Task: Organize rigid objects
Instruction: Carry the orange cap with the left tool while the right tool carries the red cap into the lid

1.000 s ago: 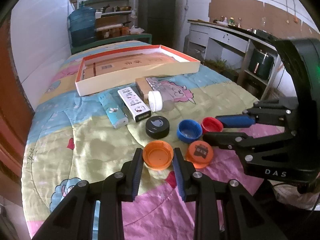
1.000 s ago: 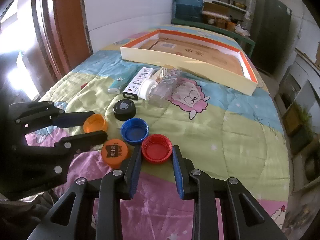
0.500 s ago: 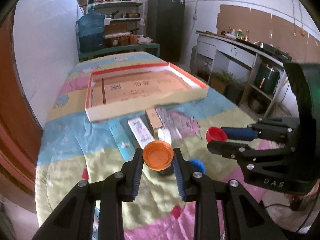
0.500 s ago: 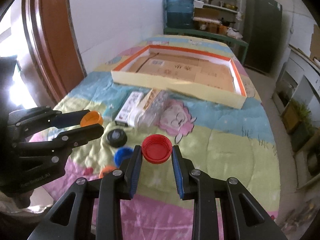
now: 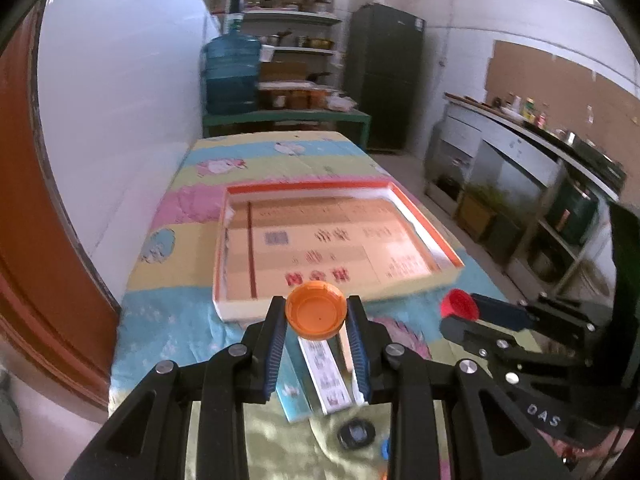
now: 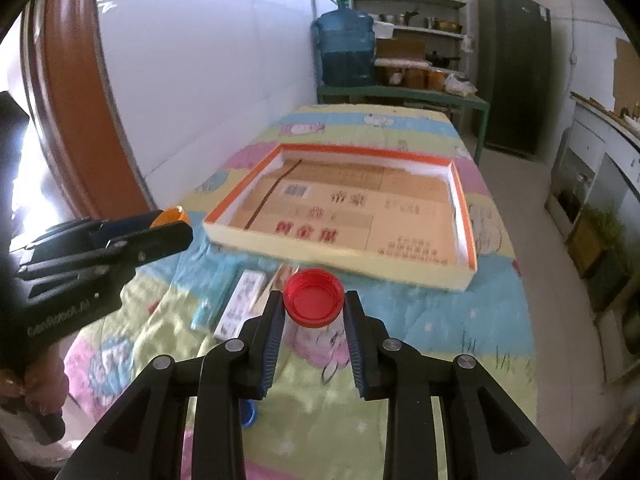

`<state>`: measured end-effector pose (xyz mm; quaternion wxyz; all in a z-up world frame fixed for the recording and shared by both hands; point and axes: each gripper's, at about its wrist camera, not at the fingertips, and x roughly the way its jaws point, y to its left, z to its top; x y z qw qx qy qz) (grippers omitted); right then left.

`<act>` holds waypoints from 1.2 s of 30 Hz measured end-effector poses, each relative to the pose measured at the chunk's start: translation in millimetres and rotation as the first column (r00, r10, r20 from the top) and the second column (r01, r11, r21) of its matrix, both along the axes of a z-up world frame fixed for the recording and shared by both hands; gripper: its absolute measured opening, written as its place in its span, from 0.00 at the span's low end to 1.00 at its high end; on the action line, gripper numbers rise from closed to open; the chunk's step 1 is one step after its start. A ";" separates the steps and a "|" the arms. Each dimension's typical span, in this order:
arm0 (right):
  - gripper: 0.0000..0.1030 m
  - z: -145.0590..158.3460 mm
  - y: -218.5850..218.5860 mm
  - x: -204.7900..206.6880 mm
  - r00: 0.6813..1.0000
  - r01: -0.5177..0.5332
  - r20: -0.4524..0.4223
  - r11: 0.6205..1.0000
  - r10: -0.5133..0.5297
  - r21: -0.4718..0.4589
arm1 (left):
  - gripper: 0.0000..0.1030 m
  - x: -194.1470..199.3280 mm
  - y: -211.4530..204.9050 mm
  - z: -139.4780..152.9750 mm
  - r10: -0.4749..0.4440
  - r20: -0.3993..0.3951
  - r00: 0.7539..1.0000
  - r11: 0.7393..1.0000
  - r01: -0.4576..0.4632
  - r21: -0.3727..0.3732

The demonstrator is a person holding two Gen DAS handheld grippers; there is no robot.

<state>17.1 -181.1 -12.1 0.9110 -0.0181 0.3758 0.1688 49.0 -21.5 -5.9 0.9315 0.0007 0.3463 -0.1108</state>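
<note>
The left gripper (image 5: pixel 317 316) pinches an orange cap (image 5: pixel 316 310) and the right gripper (image 6: pixel 314 305) a red cap (image 6: pixel 314 303), both nearly closed. The shallow tray (image 5: pixel 412 286) lies just ahead, long side across, similarly near both.

An orange cap (image 5: pixel 317 311) sat at the centre of the left wrist view, between black fingers with blue ribbed pads (image 5: pixel 276 349). A red cap (image 6: pixel 313 297) sat at the centre of the right wrist view, between matching black and blue fingers. Behind, mid-frame, lay a shallow box (image 6: pixel 464 216) with an orange rim, cream outer walls and a brown cardboard floor printed in red and black. The quilt (image 6: pixel 440 320) beneath showed pastel bands of blue, yellow, green and pink with cartoon animals. At upper centre stood a blue water jug (image 6: pixel 346 50).
</note>
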 end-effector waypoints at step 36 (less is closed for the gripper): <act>0.29 4.6 -21.1 178.9 0.999 -0.025 -0.022 1.000 0.025 0.005 | 0.30 193.8 -8.5 -20.5 0.119 -0.135 0.984 0.992 -0.112 0.060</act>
